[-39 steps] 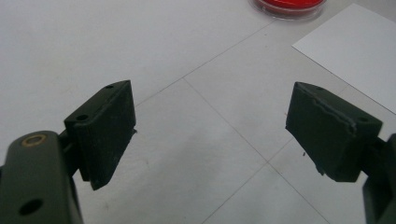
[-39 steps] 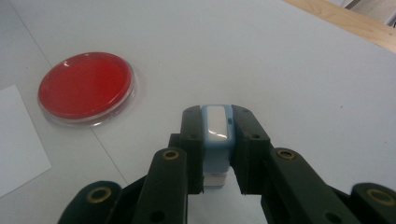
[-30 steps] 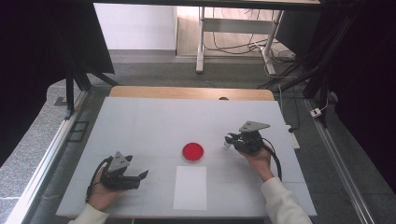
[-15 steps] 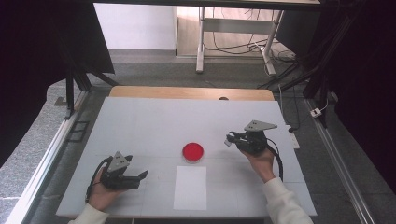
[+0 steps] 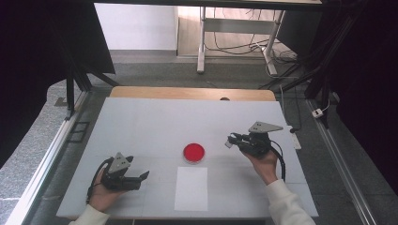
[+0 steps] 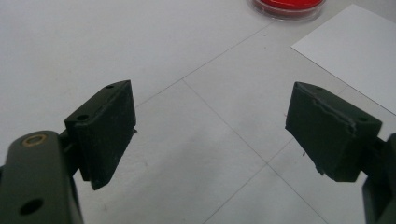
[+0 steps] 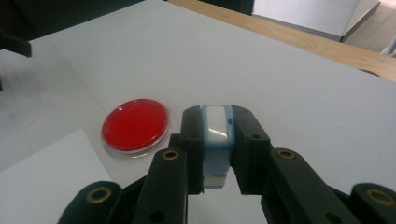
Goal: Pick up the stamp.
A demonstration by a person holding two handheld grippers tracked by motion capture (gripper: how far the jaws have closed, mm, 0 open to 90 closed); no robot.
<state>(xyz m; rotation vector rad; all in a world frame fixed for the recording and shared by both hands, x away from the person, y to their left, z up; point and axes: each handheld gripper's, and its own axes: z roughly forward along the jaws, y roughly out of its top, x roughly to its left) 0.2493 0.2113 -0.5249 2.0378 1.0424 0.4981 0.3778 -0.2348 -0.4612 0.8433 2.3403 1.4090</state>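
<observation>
A round red dish [image 5: 194,152] with a clear rim sits at the table's middle, also seen as the red dish [image 7: 136,124] and the dish's edge [image 6: 288,6]. My right gripper [image 7: 217,122] is shut on a small pale blue and white block [image 7: 216,140], held above the table to the right of the dish; in the high view this right gripper [image 5: 231,140] points left. My left gripper [image 5: 144,176] rests near the front left with its jaws wide open and nothing between its pads [image 6: 108,128].
A white sheet of paper [image 5: 191,188] lies just in front of the dish, also seen as the paper sheet [image 6: 357,52]. The white tabletop [image 5: 155,122] ends in a wooden strip [image 5: 192,93] at the back. A cable and power strip [image 5: 294,138] lie at the right edge.
My right gripper has lifted a little with the block in it. The left gripper has stayed where it was.
</observation>
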